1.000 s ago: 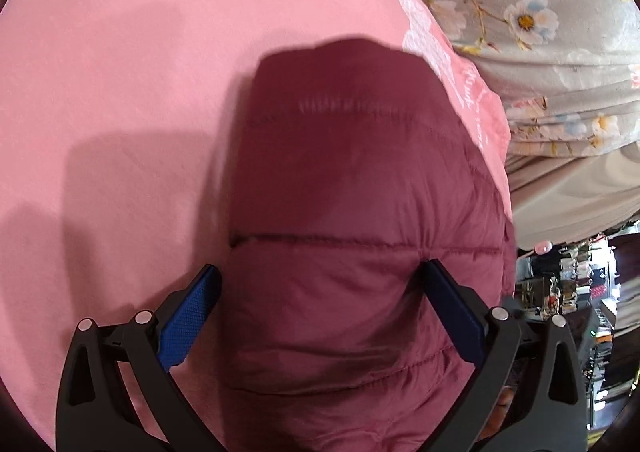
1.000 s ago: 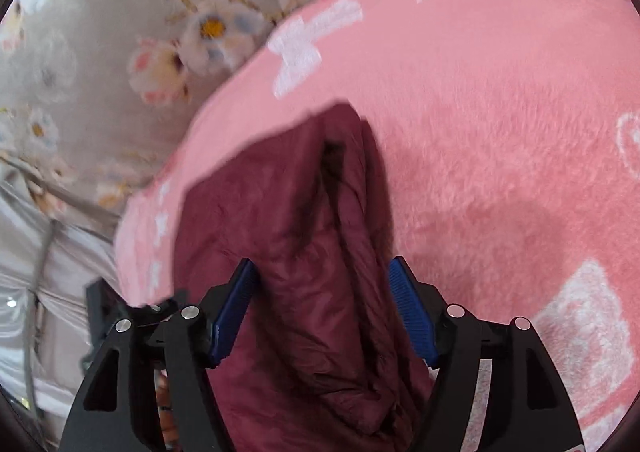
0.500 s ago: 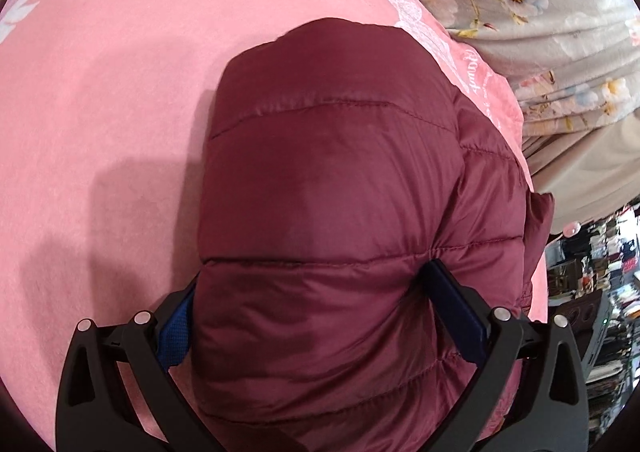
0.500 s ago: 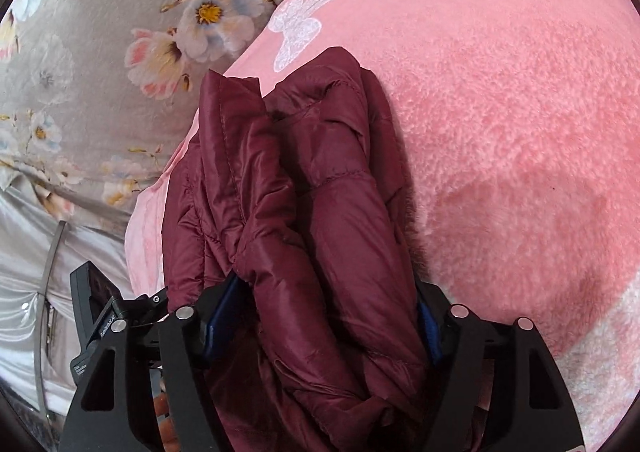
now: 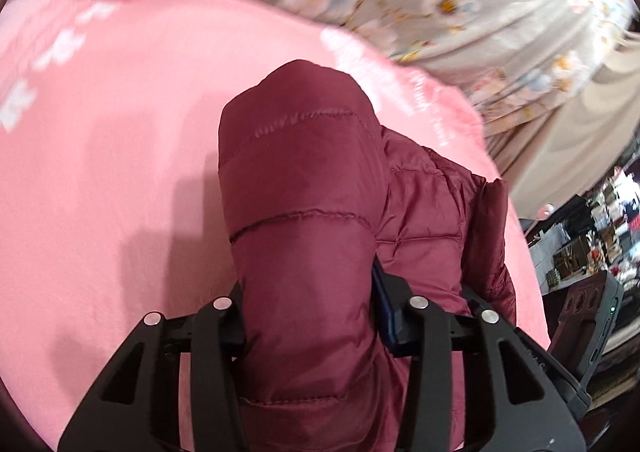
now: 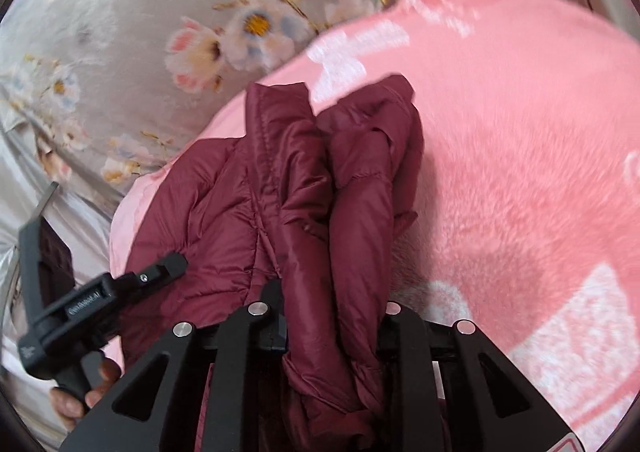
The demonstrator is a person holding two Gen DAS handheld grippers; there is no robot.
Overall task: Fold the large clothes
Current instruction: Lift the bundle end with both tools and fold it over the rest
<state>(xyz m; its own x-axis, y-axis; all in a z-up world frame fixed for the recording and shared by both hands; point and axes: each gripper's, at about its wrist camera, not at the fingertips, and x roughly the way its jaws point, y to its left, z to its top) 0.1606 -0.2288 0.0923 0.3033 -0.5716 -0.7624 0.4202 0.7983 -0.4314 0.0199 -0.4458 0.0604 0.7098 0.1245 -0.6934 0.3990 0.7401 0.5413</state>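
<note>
both grippers are clamped on the maroon puffer jacket [image 5: 304, 187] — it's bunched up over the pink fleece blanket [image 5: 112, 155], near the blanket's edge by the floral sheet [image 5: 440, 3]. left gripper [image 5: 308, 292] has its fingers squeezed in tight on a thick quilted fold, which bulges up w/ the stitch lines showing; rest of the jacket spills off to the right of that fold. right gripper [image 6: 332, 316] pinches a narrower, wrinkled roll of the same jacket [image 6: 352, 187], fingers pressed against the fabric both sides. in the right wrist view the left gripper's body shows at lower left w/ the person's fingers [image 6: 100, 376] round its handle — jacket lies between the two tools. blanket [image 6: 520, 155] has white prints on it, sheet [image 6: 120, 31] is grey w/ pale flowers. cluttered shelves [image 5: 600, 223] sit off past the bed edge, blurry.
</note>
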